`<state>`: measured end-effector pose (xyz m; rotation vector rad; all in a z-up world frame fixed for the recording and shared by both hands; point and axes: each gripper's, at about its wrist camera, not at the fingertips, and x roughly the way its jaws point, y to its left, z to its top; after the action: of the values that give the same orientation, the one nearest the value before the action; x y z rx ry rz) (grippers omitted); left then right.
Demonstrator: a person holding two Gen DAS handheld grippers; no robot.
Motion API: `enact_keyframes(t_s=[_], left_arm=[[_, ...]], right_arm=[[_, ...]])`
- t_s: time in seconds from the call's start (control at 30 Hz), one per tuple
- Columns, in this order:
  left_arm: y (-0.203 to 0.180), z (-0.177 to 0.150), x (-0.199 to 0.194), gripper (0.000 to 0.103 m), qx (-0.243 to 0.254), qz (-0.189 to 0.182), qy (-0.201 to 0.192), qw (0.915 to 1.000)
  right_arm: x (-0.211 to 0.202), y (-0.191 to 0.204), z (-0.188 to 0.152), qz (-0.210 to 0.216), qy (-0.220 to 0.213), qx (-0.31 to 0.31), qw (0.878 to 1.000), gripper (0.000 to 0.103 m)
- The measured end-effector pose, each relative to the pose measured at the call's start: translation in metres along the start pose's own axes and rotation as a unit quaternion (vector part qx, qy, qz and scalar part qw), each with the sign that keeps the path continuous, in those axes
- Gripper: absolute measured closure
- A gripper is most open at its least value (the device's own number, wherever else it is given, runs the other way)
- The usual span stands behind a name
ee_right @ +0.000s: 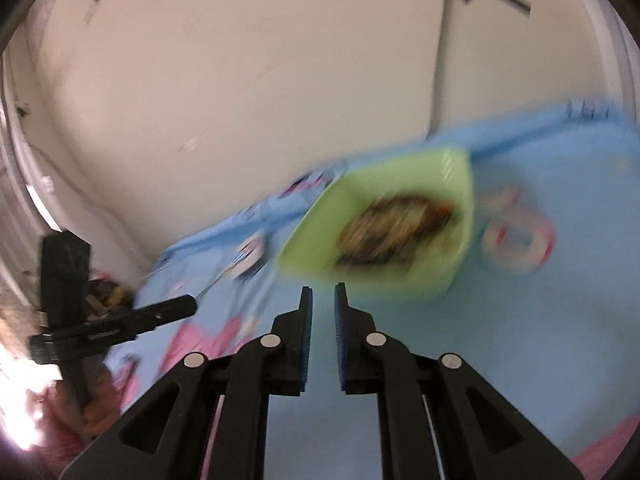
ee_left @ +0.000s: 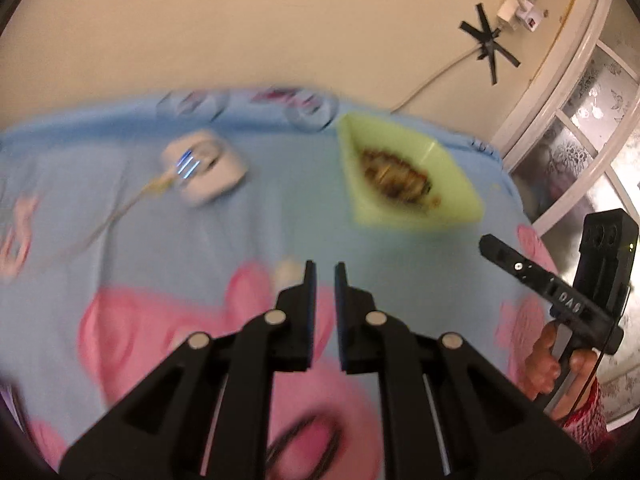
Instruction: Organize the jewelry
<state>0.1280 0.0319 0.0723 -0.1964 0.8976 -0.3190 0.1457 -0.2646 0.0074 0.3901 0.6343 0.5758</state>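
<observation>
A blue cloth point(ee_left: 168, 216) with pink cartoon figures is lying against a cream wall, and motion blur is smearing most of it. In the left wrist view, the left gripper point(ee_left: 325, 270) is hovering with jaws nearly shut and nothing between them, just before the green tray point(ee_left: 452, 168), whose brownish jewelry heap point(ee_left: 396, 178) is too blurred to sort out. A white box point(ee_left: 208, 166) is lying beside the tray. In the right wrist view, the right gripper point(ee_right: 323, 293) is hovering near the tray point(ee_right: 316, 224), jaws closed, empty; the jewelry point(ee_right: 394, 230) is a smear.
</observation>
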Motion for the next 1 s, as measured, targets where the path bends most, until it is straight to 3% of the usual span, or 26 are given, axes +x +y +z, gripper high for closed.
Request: enact_keyframes(t_s=[0.13,0.27,0.5,0.57,0.7,0.83,0.87,1.0], left_arm=[[0.026,-0.059,-0.021,0.095,-0.029,0.003,0.02,0.9994],[0.027,-0.09,-0.028,0.094,-0.029,0.01,0.027,0.9992],[0.012,-0.108,-0.028,0.075,-0.003,0.016,0.026,0.9995],[0.011,-0.111,-0.025,0.074,0.003,0.03,0.026,0.9992],[0.008,-0.116,-0.026,0.075,0.021,0.058,0.012,0.998],[0.005,-0.122,-0.025,0.092,0.038,0.096,-0.009,0.9947],[0.007,-0.122,-0.026,0.093,0.035,0.092,-0.01,0.9951],[0.004,-0.128,-0.03,0.095,0.026,0.067,-0.004,0.9974]], right_arm=[[0.019,0.032,-0.049,0.032,0.071,-0.002,0.997,0.103],[0.039,0.067,-0.08,0.025,0.115,-0.029,0.993,0.103],[0.059,0.114,-0.094,-0.008,0.129,-0.105,0.986,0.103],[0.065,0.122,-0.095,-0.02,0.128,-0.119,0.984,0.094],[0.078,0.131,-0.095,-0.036,0.134,-0.154,0.978,0.094],[0.089,0.147,-0.103,-0.08,0.141,-0.232,0.959,0.098],[0.088,0.148,-0.106,-0.078,0.143,-0.24,0.957,0.103],[0.074,0.145,-0.116,-0.053,0.148,-0.241,0.958,0.103]])
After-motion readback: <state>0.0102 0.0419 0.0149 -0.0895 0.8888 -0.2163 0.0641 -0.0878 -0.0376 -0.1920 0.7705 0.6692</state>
